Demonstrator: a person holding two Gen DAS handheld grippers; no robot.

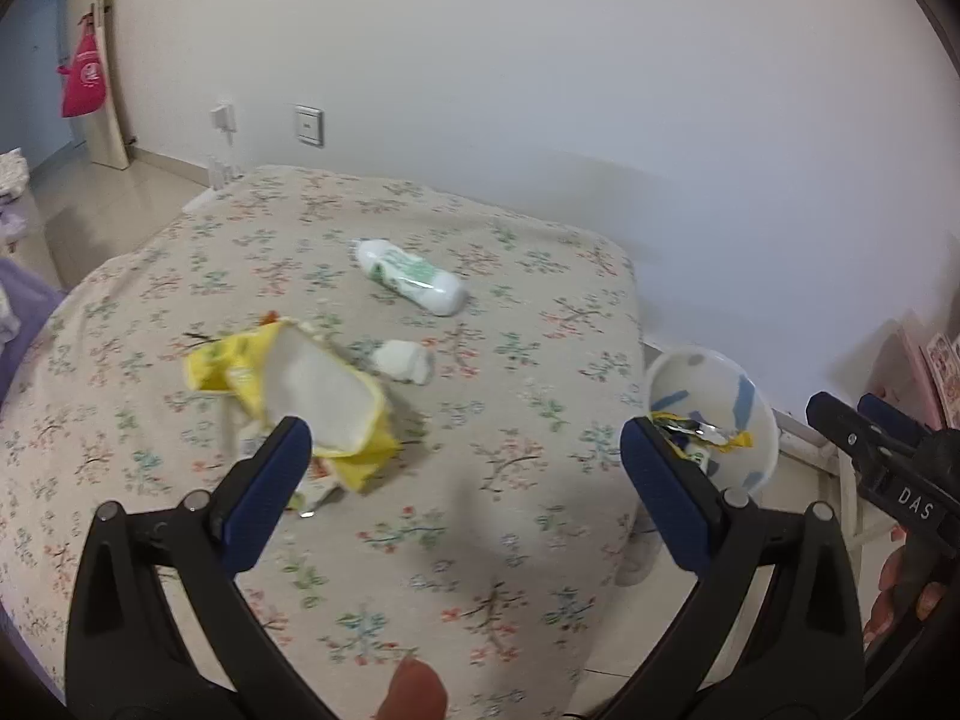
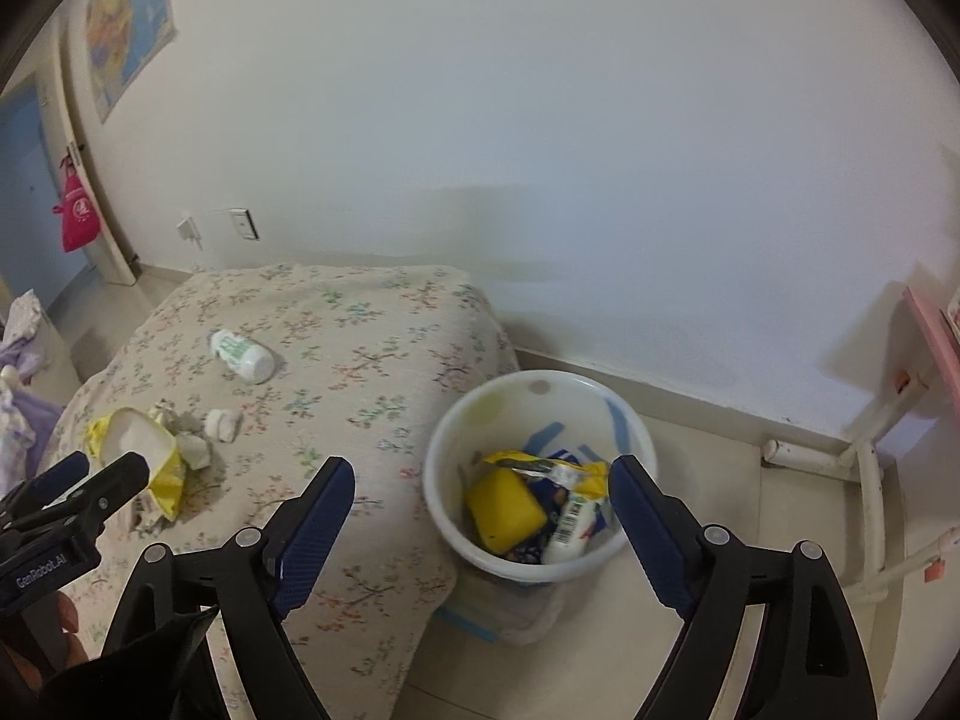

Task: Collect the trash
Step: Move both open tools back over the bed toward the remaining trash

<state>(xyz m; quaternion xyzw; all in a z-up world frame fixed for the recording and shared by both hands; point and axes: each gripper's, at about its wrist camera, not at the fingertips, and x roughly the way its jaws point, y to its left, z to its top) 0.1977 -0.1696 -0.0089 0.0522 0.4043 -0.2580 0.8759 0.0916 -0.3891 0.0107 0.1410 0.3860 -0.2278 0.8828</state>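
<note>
— Since the yellow packet (image 1: pixel 300 396) is lying crumpled and gaping on the flowered bedspread (image 1: pixel 510 540), how are you expecting it to handle?

— It is looking light, thin and crackly, so I am judging it will squash flat and may slip if pinched on a slick face. The folded yellow edge nearest the left gripper (image 1: pixel 465 468) is seeming the best place to take hold.

— And the other bits?

— The white bottle (image 1: pixel 411 276) is lying on its side further back on the bed; it is looking stiff, smooth and apt to roll, so across its middle would be safer. The small white wad (image 1: pixel 405 360) is sitting between bottle and packet, soft and weightless by the look of it.

— What are the fingers doing?

— The left gripper's fingers are standing spread wide, gripping nothing; one blue pad (image 1: pixel 270 492) is showing just in front of the packet, though I cannot tell whether it is touching. The right gripper (image 2: pixel 480 510) is likewise gaping wide and empty, hanging above the white bin (image 2: pixel 444 516) on the floor beside the bed, which is already holding a yellow sponge (image 2: pixel 504 510) and wrappers.
</note>
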